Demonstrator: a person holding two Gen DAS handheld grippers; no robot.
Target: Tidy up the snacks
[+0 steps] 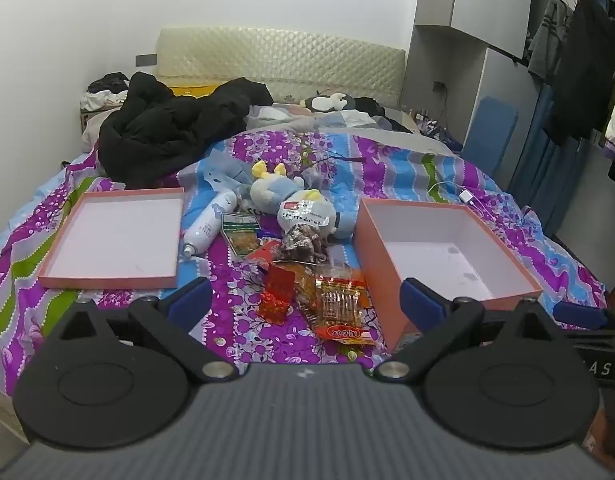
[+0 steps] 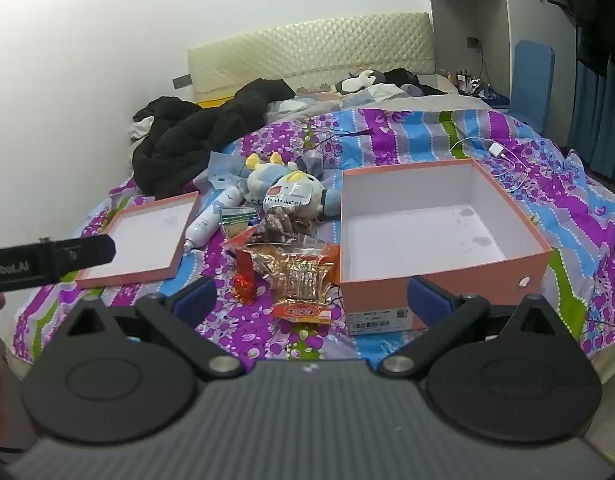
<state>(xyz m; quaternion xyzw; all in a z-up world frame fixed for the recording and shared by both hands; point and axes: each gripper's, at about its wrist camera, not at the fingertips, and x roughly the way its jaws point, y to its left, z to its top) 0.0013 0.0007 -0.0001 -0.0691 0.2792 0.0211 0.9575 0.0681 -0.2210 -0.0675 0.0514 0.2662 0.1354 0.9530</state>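
Observation:
A pile of snack packets lies on the bed between two boxes: an orange packet (image 1: 341, 307) (image 2: 303, 280) in front, a red foil packet (image 1: 276, 293) (image 2: 244, 276), a clear bag of brown snacks (image 1: 303, 242) (image 2: 281, 222) and a green packet (image 1: 240, 230) (image 2: 236, 220). An empty orange box (image 1: 447, 256) (image 2: 427, 236) stands to the right. Its lid (image 1: 115, 236) (image 2: 147, 236) lies to the left. My left gripper (image 1: 305, 300) is open and empty, just short of the pile. My right gripper (image 2: 311, 296) is open and empty, near the orange packet and the box's front corner.
A plush toy (image 1: 295, 204) (image 2: 291, 192) and a white bottle (image 1: 209, 222) (image 2: 211, 220) lie behind the snacks. A black coat (image 1: 167, 128) is heaped at the back left. A white charger cable (image 1: 465, 196) lies behind the box. The left gripper's body (image 2: 51, 260) shows at the left.

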